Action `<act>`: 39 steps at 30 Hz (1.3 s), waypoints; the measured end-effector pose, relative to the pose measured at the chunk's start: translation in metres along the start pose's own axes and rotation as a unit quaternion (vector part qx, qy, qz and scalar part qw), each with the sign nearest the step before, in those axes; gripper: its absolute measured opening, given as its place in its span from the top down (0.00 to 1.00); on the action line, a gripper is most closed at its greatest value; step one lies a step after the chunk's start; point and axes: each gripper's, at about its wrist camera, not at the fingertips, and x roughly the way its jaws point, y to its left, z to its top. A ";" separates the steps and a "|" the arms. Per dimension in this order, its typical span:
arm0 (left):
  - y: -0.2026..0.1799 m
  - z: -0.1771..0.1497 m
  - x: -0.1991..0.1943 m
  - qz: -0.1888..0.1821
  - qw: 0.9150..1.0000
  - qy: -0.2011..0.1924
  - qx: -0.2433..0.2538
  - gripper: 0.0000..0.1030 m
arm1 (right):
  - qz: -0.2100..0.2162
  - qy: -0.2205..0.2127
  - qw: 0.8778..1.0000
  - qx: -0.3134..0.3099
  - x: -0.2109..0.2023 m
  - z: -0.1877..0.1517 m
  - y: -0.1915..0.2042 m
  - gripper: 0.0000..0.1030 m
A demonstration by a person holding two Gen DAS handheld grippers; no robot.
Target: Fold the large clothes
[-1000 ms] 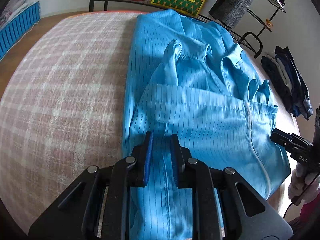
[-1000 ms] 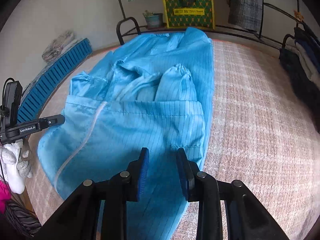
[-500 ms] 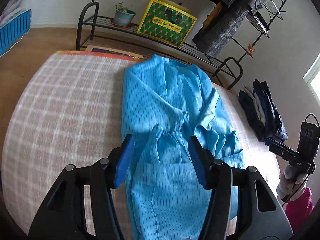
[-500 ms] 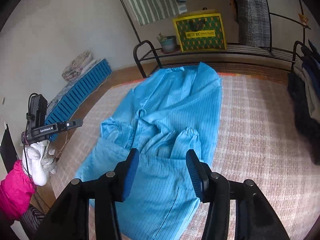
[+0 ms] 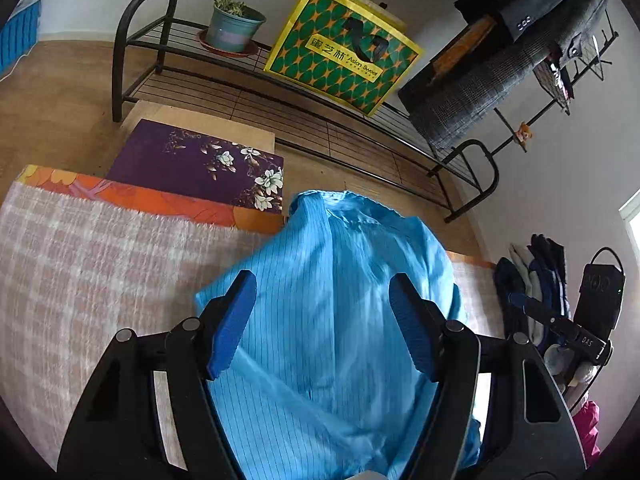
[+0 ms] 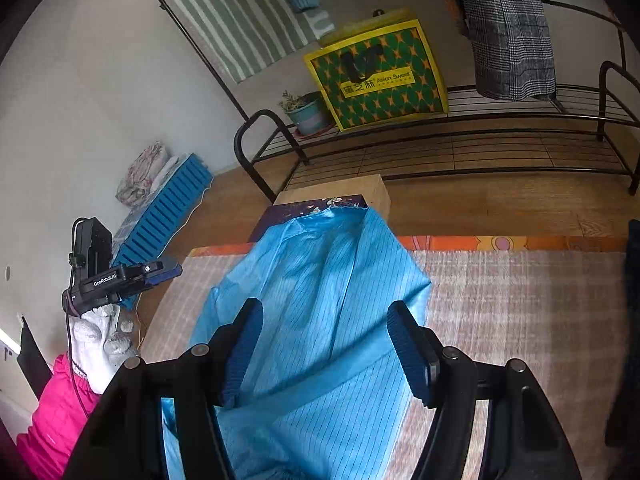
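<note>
A bright blue pinstriped garment (image 5: 340, 240) lies lengthwise on the table with the checked pink cloth (image 5: 80, 264), its far end reaching the table's far edge. My left gripper (image 5: 320, 284) hovers above it, jaws opening, nothing pressed between the blue pads (image 5: 234, 316). In the right wrist view the same garment (image 6: 320, 256) shows a folded layer near the camera. My right gripper (image 6: 324, 308) also hangs over it, jaws opening and gripping nothing. A white-gloved hand holds each gripper: the right gripper (image 5: 560, 324) shows at the right edge, the left gripper (image 6: 132, 274) at the left.
Beyond the table stands a black metal rack (image 5: 136, 40) with a potted plant (image 5: 232, 28) and a yellow-green bag (image 5: 344, 52); coats hang above. A purple flowered box (image 5: 200, 164) abuts the far edge. Dark clothes (image 5: 532, 276) lie at the right, a blue slatted mat (image 6: 168, 216) on the floor.
Both grippers let go of the garment's near folded edge, opened wide, and rose and travelled along the garment toward the table's far end.
</note>
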 end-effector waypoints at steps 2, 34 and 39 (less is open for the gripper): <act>0.000 0.010 0.025 0.015 1.000 0.015 0.016 0.31 | -0.012 0.008 1.000 0.001 0.027 0.013 -0.008 0.34; -0.027 0.024 0.028 -0.021 0.997 -0.055 0.046 1.00 | 0.025 -0.046 0.999 -0.011 0.071 0.048 0.021 0.99; -0.050 -0.006 -0.043 -0.022 0.994 -0.076 0.077 1.00 | 0.027 -0.060 0.997 -0.044 0.017 0.027 0.059 0.99</act>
